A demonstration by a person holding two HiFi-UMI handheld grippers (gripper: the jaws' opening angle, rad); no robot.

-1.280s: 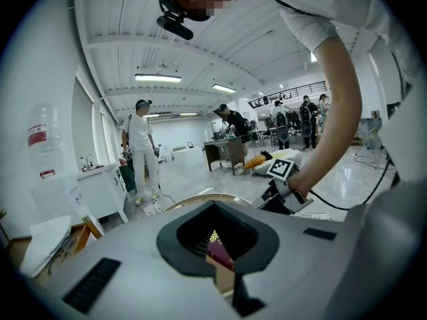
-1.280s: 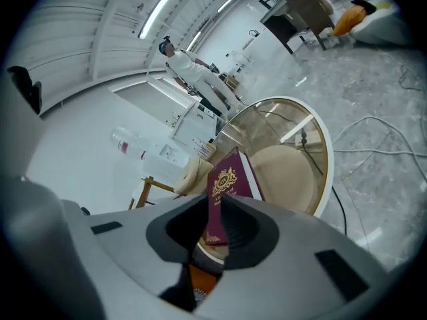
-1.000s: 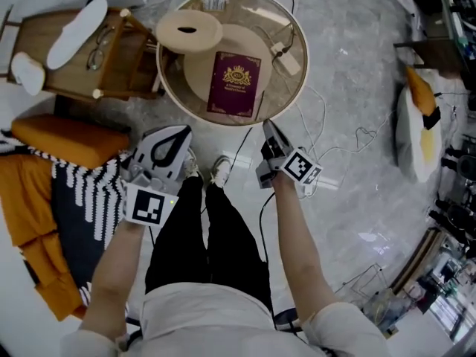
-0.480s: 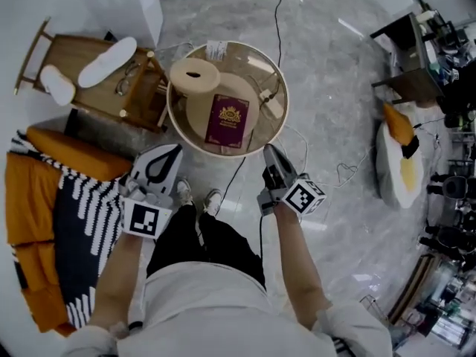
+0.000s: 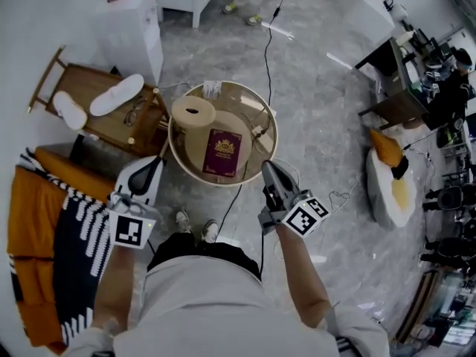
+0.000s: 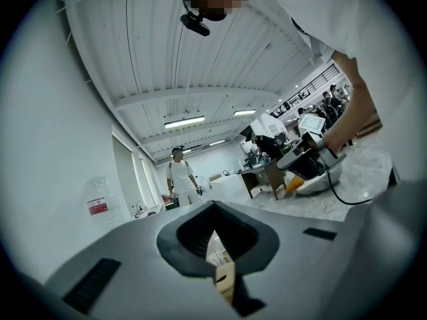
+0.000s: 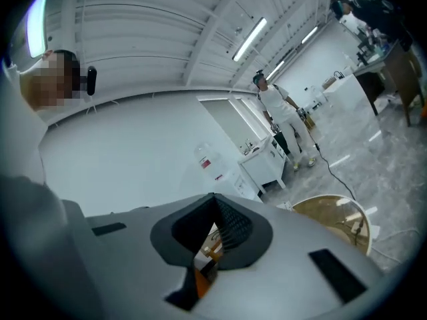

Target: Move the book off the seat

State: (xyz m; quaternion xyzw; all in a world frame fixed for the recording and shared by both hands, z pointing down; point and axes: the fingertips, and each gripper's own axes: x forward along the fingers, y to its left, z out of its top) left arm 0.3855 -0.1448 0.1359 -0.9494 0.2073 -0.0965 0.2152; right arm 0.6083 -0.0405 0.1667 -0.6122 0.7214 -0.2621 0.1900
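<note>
Standing up, I see both tongs lifted away: left gripper (image 5: 154, 162) and right gripper (image 5: 267, 166) pinched closed, empty. Maroon book (image 5: 222, 153) lies unmoved on the round beige seat (image 5: 195, 144) (farther below now), so I judge removal not begun

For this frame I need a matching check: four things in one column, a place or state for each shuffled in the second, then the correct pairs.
Things:
1. book
2. long white slipper
3. right gripper
4. striped cloth

Place or state:
a. jaws shut, nothing between them
b. at the head view's left edge, next to orange fabric
c. lying flat on the round seat
d. on the wooden stand

Pairs: 1-c, 2-d, 3-a, 4-b.
</note>
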